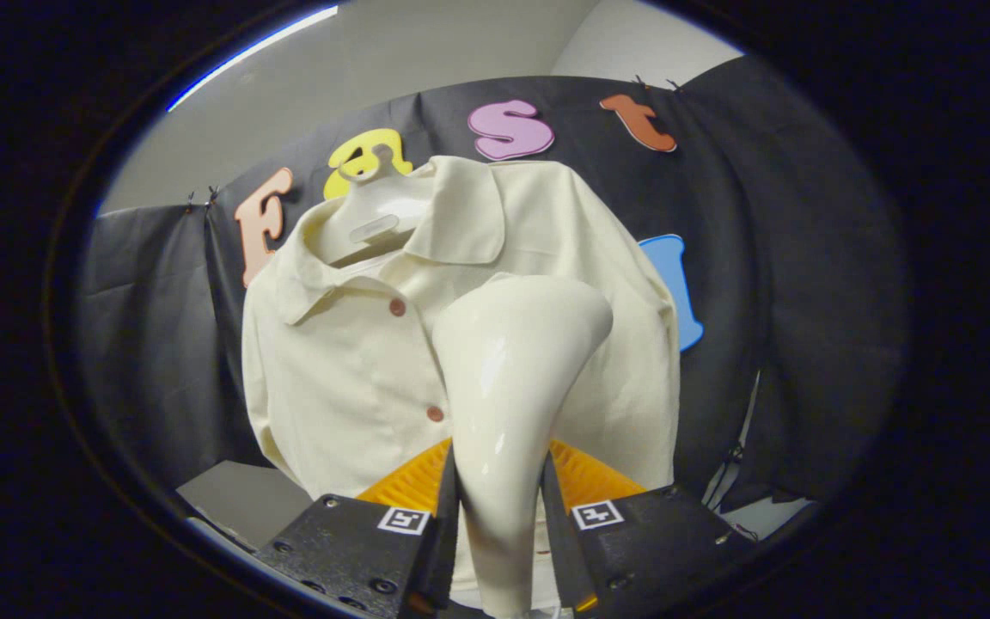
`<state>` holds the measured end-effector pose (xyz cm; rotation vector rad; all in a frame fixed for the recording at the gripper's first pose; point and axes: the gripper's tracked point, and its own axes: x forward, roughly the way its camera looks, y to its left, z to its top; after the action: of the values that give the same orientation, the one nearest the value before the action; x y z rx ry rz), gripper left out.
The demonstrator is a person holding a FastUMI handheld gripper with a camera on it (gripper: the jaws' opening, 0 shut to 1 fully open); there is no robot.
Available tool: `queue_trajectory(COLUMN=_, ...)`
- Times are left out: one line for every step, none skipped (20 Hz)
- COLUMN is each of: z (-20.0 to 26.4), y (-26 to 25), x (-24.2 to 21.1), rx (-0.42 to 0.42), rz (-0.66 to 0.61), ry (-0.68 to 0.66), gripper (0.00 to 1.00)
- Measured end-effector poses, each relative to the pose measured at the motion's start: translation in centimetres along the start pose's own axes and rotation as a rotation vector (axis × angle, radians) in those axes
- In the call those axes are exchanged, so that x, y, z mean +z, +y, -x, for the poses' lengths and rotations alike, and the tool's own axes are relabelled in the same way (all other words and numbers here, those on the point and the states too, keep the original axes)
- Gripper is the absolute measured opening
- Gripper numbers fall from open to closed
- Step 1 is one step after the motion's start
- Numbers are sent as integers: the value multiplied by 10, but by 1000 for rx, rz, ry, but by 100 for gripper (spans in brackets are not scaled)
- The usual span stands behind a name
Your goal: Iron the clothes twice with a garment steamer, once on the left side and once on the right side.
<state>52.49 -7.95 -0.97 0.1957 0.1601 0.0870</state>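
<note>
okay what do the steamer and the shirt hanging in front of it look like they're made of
Steamer, held between the tongs: likely hard glossy plastic, given its bright highlights and smooth curves. Shirt: seemingly a matte woven fabric, perhaps cotton or linen, with soft folds and no shine.

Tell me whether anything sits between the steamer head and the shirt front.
Nothing visible does. The gripper is shut on the steamer, whose head rises just ahead of the fingers, directly before the hanging shirt. Whether it touches the cloth cannot be told.
</note>
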Motion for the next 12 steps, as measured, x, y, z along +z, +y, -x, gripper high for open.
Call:
queue_trajectory(z=-1, y=-3, x=6, rx=8, rz=-7, ry=-18, gripper=46)
queue_trajectory(z=-4, y=-3, x=13, rx=20, rz=-17, ry=-37, gripper=46)
queue_trajectory(z=-7, y=-3, x=15, rx=27, rz=-23, ry=-39, gripper=46)
queue_trajectory(z=-9, y=-6, x=17, rx=17, rz=-36, ry=-45, gripper=46)
queue_trajectory(z=-8, y=-6, x=26, rx=28, rz=-59, ry=-99, gripper=46)
queue_trajectory(z=-11, y=-4, x=29, rx=42, rz=-85, ry=-116, gripper=46)
queue_trajectory(z=-14, y=-6, x=21, rx=43, rz=-101, ry=-101, gripper=46)
queue_trajectory(z=-18, y=-10, x=9, rx=32, rz=-108, ry=-78, gripper=46)
queue_trajectory(z=-18, y=-11, x=1, rx=40, rz=-109, ry=-74, gripper=46)
queue_trajectory(z=-17, y=-11, x=-8, rx=49, rz=-101, ry=-54, gripper=46)
queue_trajectory(z=-17, y=-14, x=-14, rx=53, rz=-96, ry=-53, gripper=46)
queue_trajectory(z=-18, y=-16, x=-25, rx=54, rz=-97, ry=-27, gripper=46)
